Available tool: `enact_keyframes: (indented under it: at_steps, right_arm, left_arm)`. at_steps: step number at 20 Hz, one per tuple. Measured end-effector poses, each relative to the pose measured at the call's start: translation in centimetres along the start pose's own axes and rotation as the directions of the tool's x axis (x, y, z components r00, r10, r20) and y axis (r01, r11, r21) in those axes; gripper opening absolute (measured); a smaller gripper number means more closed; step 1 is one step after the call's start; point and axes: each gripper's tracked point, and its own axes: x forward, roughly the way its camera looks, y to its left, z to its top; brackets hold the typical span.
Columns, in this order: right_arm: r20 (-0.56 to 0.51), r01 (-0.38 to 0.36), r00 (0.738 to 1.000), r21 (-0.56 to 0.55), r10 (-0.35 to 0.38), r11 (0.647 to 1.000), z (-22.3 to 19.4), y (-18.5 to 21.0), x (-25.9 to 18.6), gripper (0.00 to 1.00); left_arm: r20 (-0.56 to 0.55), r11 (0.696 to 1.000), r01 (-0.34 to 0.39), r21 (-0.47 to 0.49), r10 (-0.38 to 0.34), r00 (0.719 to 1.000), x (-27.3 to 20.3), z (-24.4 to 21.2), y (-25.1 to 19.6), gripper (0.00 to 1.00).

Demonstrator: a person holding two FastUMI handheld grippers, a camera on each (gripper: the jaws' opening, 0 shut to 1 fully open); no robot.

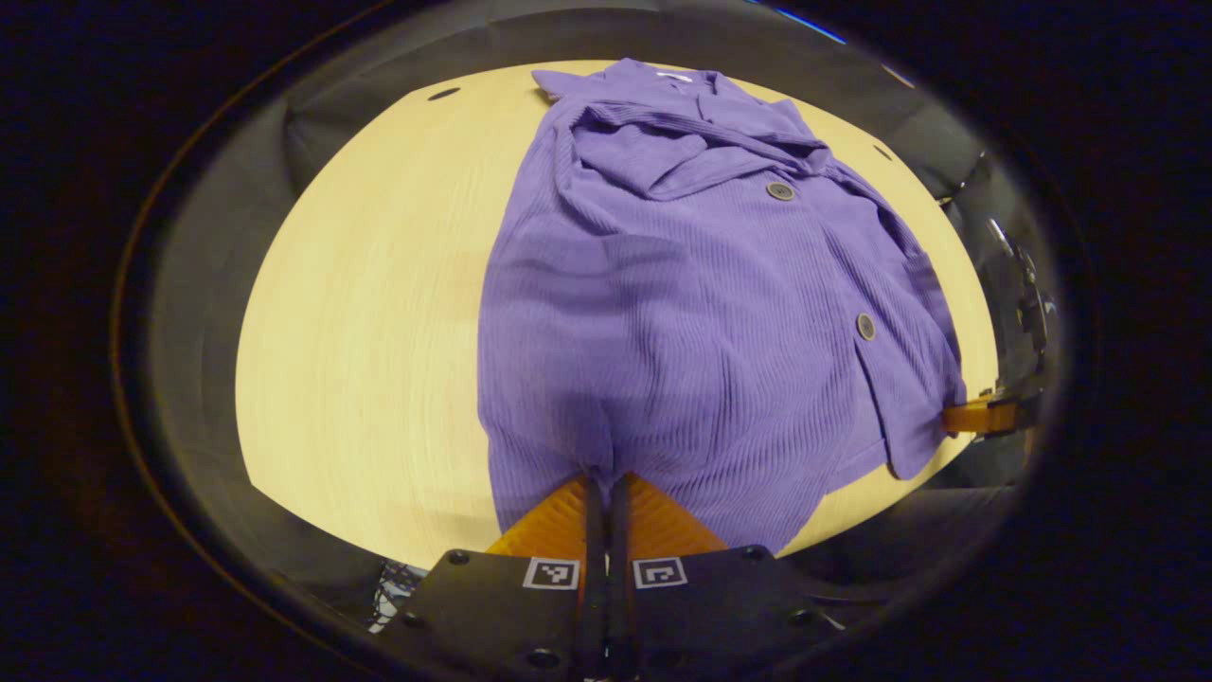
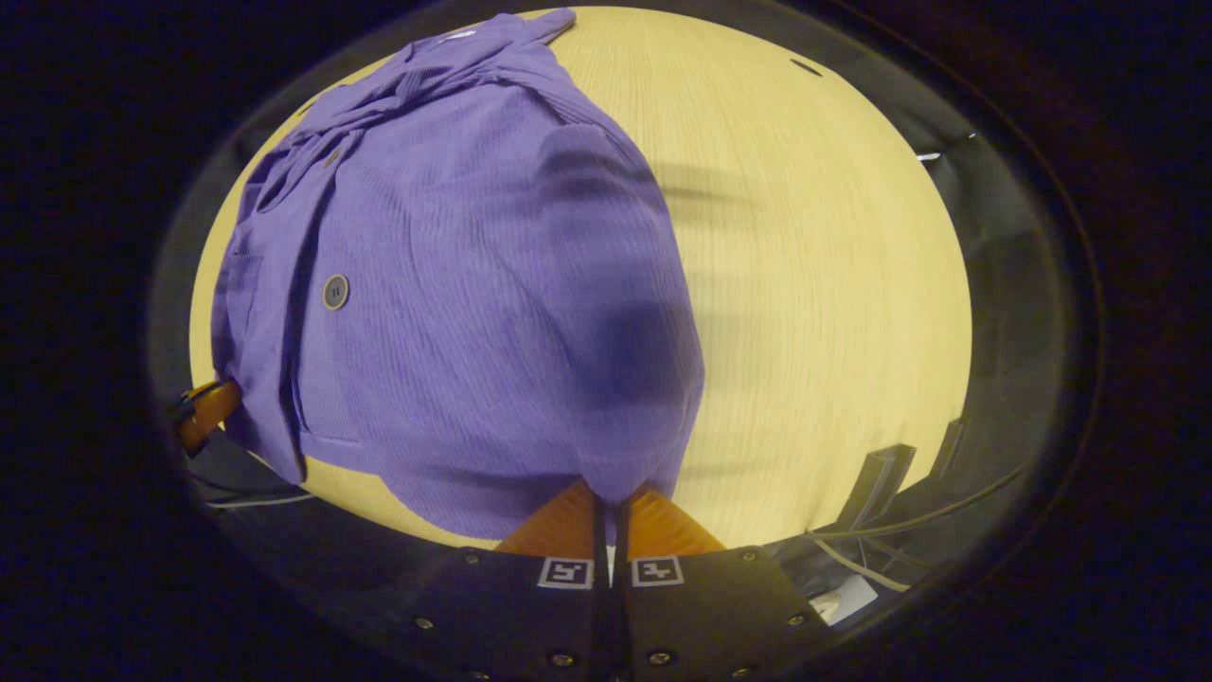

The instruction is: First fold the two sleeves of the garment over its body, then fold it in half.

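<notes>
Both sleeves look folded; you're on the halving fold. Left gripper (image 1: 604, 481) and right gripper (image 2: 611, 494) are each pinched closed on the garment (image 1: 701, 313) hem (corners, apparently). Carry both evenly toward the collar (image 1: 663, 90).

— What do we log here?
— Purple ribbed garment (image 1: 682, 313) on our wooden table (image 1: 360, 322), two buttons showing.
— And our left gripper (image 1: 604, 478)?
— Fingers pinched together on its near hem.

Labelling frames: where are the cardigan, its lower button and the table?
cardigan (image 1: 701, 313), left gripper view, ribbed body.
lower button (image 1: 865, 326), left gripper view, its centre.
table (image 2: 833, 284), right gripper view, bare top.
</notes>
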Motion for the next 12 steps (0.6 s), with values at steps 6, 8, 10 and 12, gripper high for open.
enact_keyframes:
  at_steps: [6, 8, 10, 12]
  right_arm:
    - [0.069, -0.032, 0.997, 0.016, 0.031, 0.999, 1.2, 0.4, -0.4, 0.00]
    - [0.107, -0.061, 0.993, 0.050, 0.056, 0.997, 2.2, 0.9, -1.4, 0.01]
    - [0.149, -0.101, 0.985, 0.083, 0.088, 0.991, 3.4, 1.5, -2.8, 0.01]
    - [0.186, -0.118, 0.977, 0.087, 0.100, 0.989, 5.3, 2.1, -4.3, 0.00]
  left_arm:
    - [0.042, 1.000, -0.010, 0.020, 0.009, 0.999, -0.3, -0.1, 0.0, 0.07]
    - [0.070, 0.999, -0.028, 0.028, 0.026, 0.997, -0.8, 0.7, 0.1, 0.06]
    - [0.102, 0.999, -0.034, 0.018, 0.032, 0.994, -1.8, 2.1, -0.1, 0.06]
    - [0.120, 1.000, -0.018, -0.025, 0.021, 0.992, -2.7, 3.3, -0.3, 0.07]
